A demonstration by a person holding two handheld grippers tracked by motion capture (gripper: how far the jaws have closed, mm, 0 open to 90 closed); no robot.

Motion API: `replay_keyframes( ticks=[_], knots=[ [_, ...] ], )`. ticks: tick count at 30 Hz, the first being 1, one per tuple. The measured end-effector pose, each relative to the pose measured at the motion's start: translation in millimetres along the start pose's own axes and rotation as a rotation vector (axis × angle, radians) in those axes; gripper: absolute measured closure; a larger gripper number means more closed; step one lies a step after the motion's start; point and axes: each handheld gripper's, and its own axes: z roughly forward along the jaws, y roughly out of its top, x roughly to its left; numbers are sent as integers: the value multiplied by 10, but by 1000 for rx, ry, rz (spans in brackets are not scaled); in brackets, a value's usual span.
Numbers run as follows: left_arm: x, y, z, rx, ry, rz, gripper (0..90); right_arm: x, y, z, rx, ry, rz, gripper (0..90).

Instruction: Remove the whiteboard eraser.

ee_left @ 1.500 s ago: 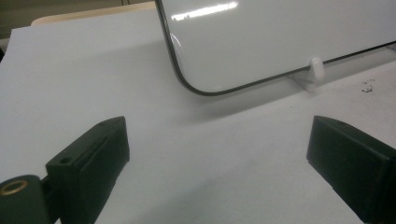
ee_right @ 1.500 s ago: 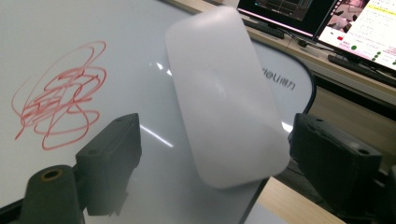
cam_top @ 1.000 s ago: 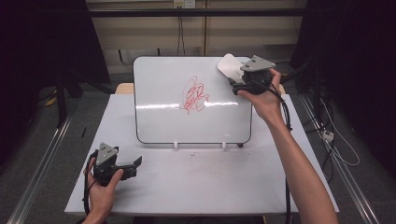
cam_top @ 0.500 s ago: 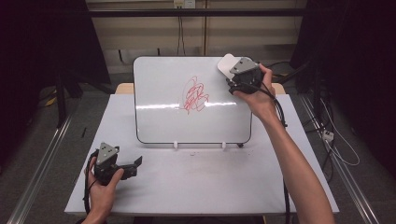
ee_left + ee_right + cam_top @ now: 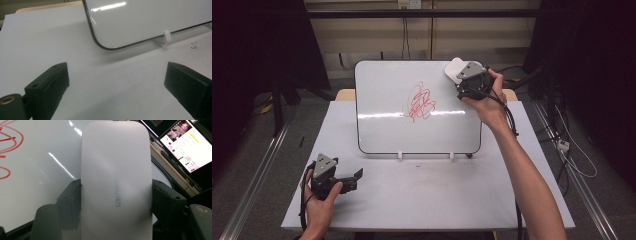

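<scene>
A whiteboard [image 5: 387, 115] stands on the surface [image 5: 437, 195], with a red scribble [image 5: 421, 101] in its middle. The right gripper [image 5: 462, 75] squeezes a white eraser [image 5: 116, 182] by the board's top corner; pushing hard could tip the board. The left gripper [image 5: 354, 176] rests, jaws wide open and empty.

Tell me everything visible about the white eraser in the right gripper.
The white eraser is a smooth, matte, plastic-looking oblong with rounded corners and faint grey lettering. The right gripper clamps its long sides between both black jaws. It is held at the whiteboard's upper right corner, right of the red scribble; contact with the board is unclear.
</scene>
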Motion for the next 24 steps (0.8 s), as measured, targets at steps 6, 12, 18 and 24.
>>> replay_keyframes(
  ticks=[6,12,18,24],
  knots=[
    [-21,-10,3,12,-7,11,57,10,-20,-17,-23,-7,-3,319],
    [-15,-9,1,11,-2,7,58,-1,-31,-29,-31,6,23,319],
    [-10,-11,2,8,-3,7,59,-5,-40,-50,-43,11,33,320],
    [-7,-11,-7,8,-1,6,58,-9,-55,-67,-58,22,59,320]
  ],
)
